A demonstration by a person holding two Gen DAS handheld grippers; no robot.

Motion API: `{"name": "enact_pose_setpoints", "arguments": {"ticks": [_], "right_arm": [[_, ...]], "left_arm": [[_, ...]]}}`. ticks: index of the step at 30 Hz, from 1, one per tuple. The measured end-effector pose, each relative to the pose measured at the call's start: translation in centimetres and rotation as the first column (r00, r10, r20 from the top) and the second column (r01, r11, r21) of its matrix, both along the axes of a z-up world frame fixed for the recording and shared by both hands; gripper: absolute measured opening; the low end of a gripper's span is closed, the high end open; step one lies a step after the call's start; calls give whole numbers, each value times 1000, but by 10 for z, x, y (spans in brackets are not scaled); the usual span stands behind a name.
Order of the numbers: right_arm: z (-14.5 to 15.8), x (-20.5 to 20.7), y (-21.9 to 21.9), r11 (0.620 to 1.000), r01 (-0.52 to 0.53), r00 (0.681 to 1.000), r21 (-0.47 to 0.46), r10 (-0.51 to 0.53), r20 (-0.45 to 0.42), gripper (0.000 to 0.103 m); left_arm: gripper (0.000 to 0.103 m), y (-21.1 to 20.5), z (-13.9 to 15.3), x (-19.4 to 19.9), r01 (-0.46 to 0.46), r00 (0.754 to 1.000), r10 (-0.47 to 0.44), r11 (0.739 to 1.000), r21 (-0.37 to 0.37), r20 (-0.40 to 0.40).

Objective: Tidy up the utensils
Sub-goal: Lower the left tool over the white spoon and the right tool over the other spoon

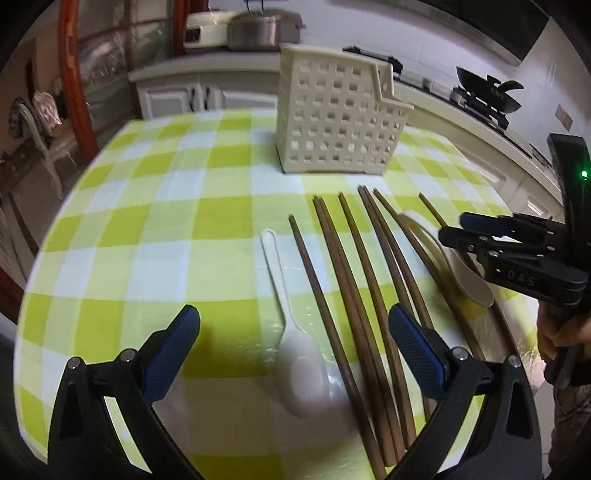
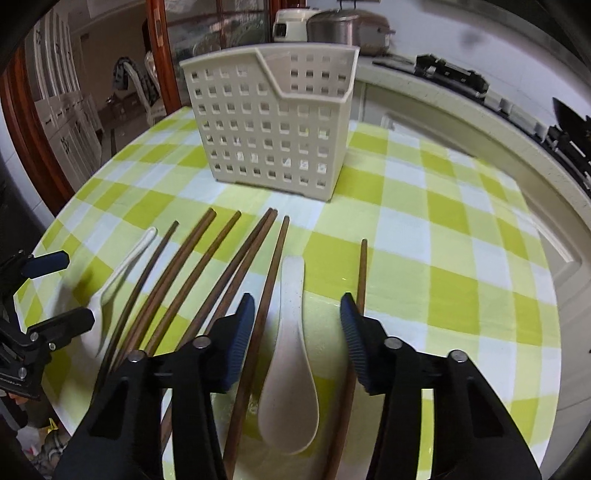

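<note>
the perforated cream utensil holder (image 2: 275, 125) stands upright on the green checked tablecloth (image 2: 424, 229). before it, brown chopsticks (image 2: 207, 266) fan with tips toward the holder, flanked by a beige spoon (image 2: 290, 354) and white spoon (image 1: 295, 354), handles pointing likewise. right gripper (image 2: 297, 317) spread around the beige spoon, left gripper (image 1: 293, 328) spread over the white one.

A home kitchen: a steel pot (image 2: 349, 31) and rice cooker (image 2: 290, 25) sit on the counter, a wok (image 1: 487, 94) on the stove (gas, apparently), white cabinets (image 1: 173, 98) below.
</note>
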State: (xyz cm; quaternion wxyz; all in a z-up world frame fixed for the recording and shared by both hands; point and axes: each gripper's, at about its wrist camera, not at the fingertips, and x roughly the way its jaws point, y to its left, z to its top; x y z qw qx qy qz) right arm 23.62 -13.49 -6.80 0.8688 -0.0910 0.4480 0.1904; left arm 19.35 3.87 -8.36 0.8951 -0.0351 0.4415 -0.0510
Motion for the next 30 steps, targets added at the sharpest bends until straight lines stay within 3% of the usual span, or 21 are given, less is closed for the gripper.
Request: {"name": "enact_pose_setpoints", "arguments": {"ticks": [9,16,25,30], "right_arm": [[-9,15,19,997,-40,999,-69,38,-30,30],[-11,21,26,994,-52,998,-98,48,-47,25],[-13,26,21,995,-50,997,-88,45,-55,18],[-13,28,21,995,-60,997,-74,57,-55,18]], "left_arm": [[98,3,-7,21,-46,998,46,999,-1,-48],[97,6,-10,33,-71,993,70,997,-16,-92],[74,6,-16,48,-86,988,81,996,-34,-129],[59,-2,-16,53,-81,988,82,997,10,-132]]}}
